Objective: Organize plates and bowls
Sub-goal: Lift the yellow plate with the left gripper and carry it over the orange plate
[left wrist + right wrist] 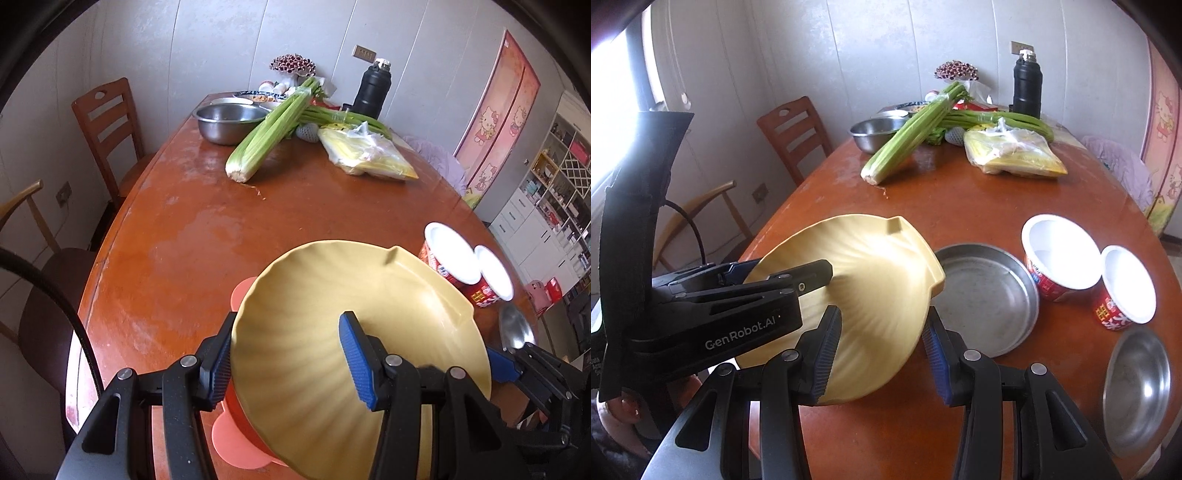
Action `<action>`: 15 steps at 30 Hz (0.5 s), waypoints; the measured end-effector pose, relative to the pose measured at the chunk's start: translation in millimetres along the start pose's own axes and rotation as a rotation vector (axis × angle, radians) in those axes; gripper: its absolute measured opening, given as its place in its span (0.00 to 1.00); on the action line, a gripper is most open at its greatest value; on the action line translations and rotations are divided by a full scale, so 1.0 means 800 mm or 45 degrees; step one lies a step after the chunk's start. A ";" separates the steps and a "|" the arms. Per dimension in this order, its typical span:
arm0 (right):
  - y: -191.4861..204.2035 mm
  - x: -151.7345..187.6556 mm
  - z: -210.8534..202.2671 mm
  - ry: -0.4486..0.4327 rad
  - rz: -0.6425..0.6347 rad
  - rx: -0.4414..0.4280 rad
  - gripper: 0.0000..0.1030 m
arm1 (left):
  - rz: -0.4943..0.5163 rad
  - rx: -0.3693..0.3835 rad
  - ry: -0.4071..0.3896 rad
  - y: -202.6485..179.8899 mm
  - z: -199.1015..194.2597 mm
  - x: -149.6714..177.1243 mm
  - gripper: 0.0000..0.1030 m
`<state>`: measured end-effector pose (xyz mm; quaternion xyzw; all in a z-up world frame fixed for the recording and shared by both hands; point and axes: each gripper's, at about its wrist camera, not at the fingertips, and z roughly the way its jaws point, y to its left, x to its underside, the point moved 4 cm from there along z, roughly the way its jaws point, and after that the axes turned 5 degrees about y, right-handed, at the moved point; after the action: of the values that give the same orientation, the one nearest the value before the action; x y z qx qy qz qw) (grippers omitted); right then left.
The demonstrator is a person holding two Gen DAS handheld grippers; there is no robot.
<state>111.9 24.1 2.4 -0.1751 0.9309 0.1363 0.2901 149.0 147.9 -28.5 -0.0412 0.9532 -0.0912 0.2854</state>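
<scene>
Carrying yellow plate (pixel 871 295) | left gripper (pixel 288 363), right gripper (pixel 882 354) both clamped on rim | keep level; set into near metal pan (pixel 986 295).

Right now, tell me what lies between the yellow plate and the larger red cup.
A shallow round steel pan lies between the yellow plate and the red cup; the right wrist view shows it.

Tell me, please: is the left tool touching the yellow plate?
Touching. The left wrist view shows the left tool clamping the yellow plate, one blue pad pressed on each face.
</scene>
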 end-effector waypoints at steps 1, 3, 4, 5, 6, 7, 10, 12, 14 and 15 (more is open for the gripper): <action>0.002 0.002 0.003 0.010 -0.003 0.000 0.46 | -0.003 -0.007 0.010 0.001 0.004 0.001 0.52; 0.004 0.008 0.010 0.036 -0.014 0.002 0.46 | -0.008 -0.015 0.028 0.003 0.013 0.003 0.52; 0.004 0.010 0.012 0.041 -0.018 0.005 0.46 | -0.011 -0.011 0.037 0.004 0.016 0.003 0.52; 0.005 0.012 0.014 0.045 -0.023 0.012 0.46 | -0.014 -0.006 0.046 0.005 0.019 0.005 0.52; 0.005 0.015 0.017 0.055 -0.024 0.017 0.46 | -0.018 -0.012 0.056 0.007 0.023 0.007 0.52; 0.005 0.017 0.020 0.064 -0.022 0.012 0.46 | -0.019 -0.018 0.065 0.008 0.026 0.008 0.52; 0.005 0.023 0.026 0.084 -0.024 0.007 0.46 | -0.016 -0.028 0.071 0.010 0.031 0.009 0.52; 0.006 0.025 0.029 0.094 -0.028 0.006 0.46 | -0.017 -0.033 0.077 0.012 0.034 0.009 0.52; 0.005 0.025 0.031 0.099 -0.025 0.002 0.46 | -0.015 -0.034 0.082 0.012 0.037 0.009 0.52; 0.005 0.026 0.032 0.104 -0.028 0.001 0.46 | -0.015 -0.036 0.088 0.013 0.039 0.009 0.52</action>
<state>107.0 31.8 -29.3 -0.1906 0.9401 0.1253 0.2535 160.0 152.5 -59.7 -0.0479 0.9634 -0.0806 0.2512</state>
